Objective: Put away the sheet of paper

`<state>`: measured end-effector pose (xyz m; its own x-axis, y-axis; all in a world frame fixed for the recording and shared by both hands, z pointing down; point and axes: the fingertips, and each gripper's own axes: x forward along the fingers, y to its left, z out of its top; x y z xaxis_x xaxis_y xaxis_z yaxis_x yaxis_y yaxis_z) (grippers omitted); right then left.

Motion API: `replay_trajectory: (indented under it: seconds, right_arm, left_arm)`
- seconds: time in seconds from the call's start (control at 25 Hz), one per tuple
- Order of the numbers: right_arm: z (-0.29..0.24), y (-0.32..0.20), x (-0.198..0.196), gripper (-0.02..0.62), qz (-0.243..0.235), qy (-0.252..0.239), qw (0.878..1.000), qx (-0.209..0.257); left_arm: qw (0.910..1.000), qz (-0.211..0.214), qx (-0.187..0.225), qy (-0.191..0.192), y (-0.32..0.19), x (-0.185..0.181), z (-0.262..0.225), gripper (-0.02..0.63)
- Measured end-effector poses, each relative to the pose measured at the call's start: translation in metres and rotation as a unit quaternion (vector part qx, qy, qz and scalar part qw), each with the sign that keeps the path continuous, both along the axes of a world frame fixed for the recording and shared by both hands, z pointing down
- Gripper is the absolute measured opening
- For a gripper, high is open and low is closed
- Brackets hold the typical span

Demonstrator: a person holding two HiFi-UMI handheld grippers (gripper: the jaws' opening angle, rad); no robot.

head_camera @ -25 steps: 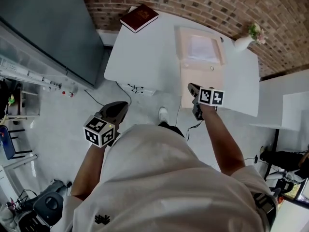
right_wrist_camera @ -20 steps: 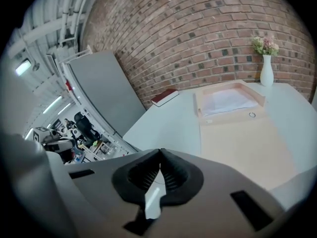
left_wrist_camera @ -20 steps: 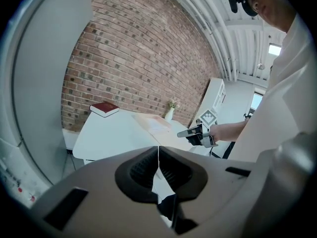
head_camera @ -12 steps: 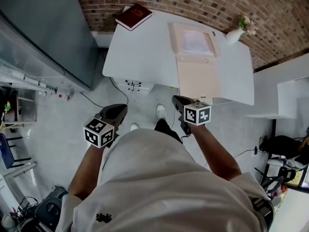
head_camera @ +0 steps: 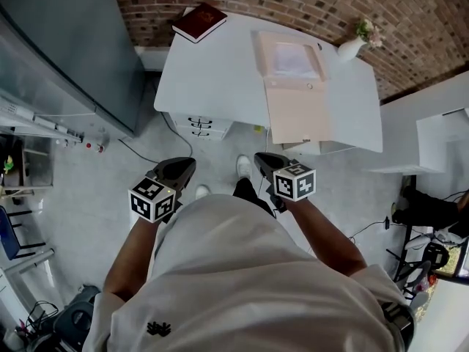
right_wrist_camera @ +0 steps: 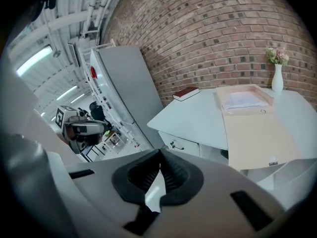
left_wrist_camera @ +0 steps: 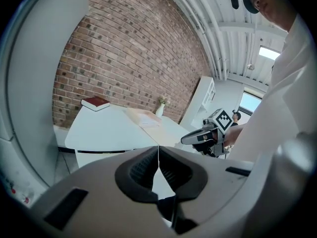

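An open beige folder (head_camera: 297, 101) lies on the white table (head_camera: 212, 79), its flap reaching the near edge. The white sheet of paper (head_camera: 292, 59) rests in the folder's far half, also visible in the right gripper view (right_wrist_camera: 241, 99). Both grippers hang short of the table, close to the person's body. My left gripper (head_camera: 185, 166) is shut and empty, jaws together (left_wrist_camera: 158, 155). My right gripper (head_camera: 261, 158) is shut with nothing in it (right_wrist_camera: 159, 157), below the folder's near edge and apart from it.
A dark red book (head_camera: 199, 21) lies at the table's far left corner. A white vase (head_camera: 352, 46) with flowers stands at the far right. A drawer unit (head_camera: 201, 127) sits under the table, a grey cabinet (head_camera: 66, 42) stands left, and a brick wall runs behind.
My right gripper has drawn back from the folder's near edge toward the body. The table now lies farther off. The left gripper has hardly moved.
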<state>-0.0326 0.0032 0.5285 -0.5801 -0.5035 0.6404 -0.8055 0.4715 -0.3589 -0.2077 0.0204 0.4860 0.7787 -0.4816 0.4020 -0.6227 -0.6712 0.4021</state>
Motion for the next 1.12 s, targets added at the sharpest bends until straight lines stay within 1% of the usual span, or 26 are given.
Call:
replay_trajectory:
  seconds: [0.32, 0.76, 1.12]
  right_arm:
    - [-0.005, 0.009, -0.013, 0.028, -0.022, 0.011, 1.000, 0.006]
    - [-0.017, 0.002, -0.038, 0.028, -0.055, 0.013, 0.998, 0.021]
    - [-0.015, -0.008, -0.045, 0.028, -0.069, 0.023, 0.997, 0.018]
  left_arm:
    - [1.0000, -0.001, 0.005, 0.001, 0.004, -0.006, -0.004, 0.025]
    - [0.9998, -0.018, -0.001, -0.001, 0.004, -0.028, 0.000, 0.025]
    - [0.9997, -0.025, -0.001, 0.000, -0.006, -0.036, -0.002, 0.025]
